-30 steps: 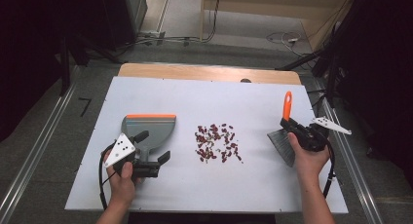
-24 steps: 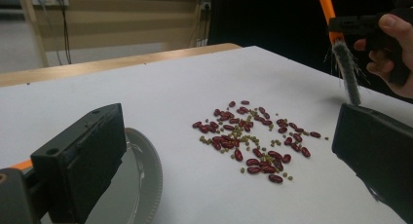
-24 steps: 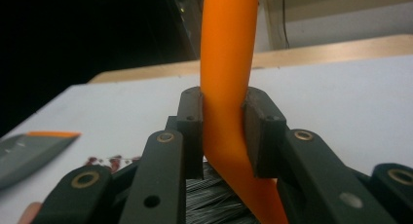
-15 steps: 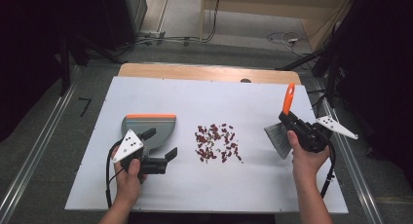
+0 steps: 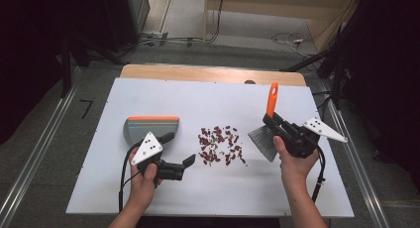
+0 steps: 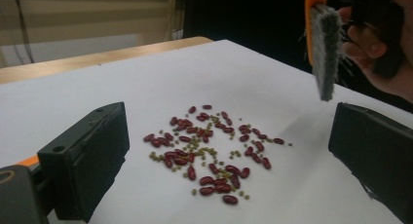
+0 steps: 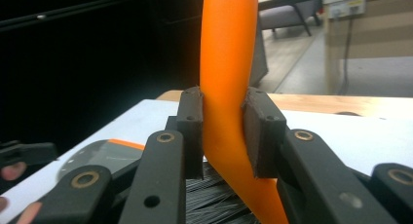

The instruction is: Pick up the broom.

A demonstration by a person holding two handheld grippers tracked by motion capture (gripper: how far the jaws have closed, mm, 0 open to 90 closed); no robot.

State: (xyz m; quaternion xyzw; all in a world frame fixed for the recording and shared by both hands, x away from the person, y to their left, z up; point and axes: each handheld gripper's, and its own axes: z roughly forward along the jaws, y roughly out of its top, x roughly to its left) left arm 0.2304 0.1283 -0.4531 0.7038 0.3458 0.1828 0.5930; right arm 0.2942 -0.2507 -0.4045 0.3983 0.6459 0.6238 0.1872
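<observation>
- Your right gripper [image 5: 275, 123] has its jaws pinched tight on the orange handle of the hand brush [image 5: 268, 129]; in the right gripper view the pads press on both sides of that handle [image 7: 229, 87].
- You're carrying the brush up off the white table [image 5: 297, 198], bristles [image 5: 262, 142] pointing down and toward the spill, handle tilted up and away. That angle looks set up for a sweeping stroke.
- The spill itself, a scatter of red kidney beans [image 5: 220, 144] mixed with small greenish ones, lies mid-table between your two hands.
- Your left gripper [image 5: 188, 162] holds nothing: its jaws stand spread wide, aimed level at the beans [image 6: 209, 151] from just beside them.
- The grey dustpan [image 5: 150, 127] with the orange lip rests flat on the table just behind your left hand [image 5: 143, 176], untouched.
- My read: with the pan on the far side from the brush, you'd sweep leftward, so the pan needs grabbing first.
</observation>
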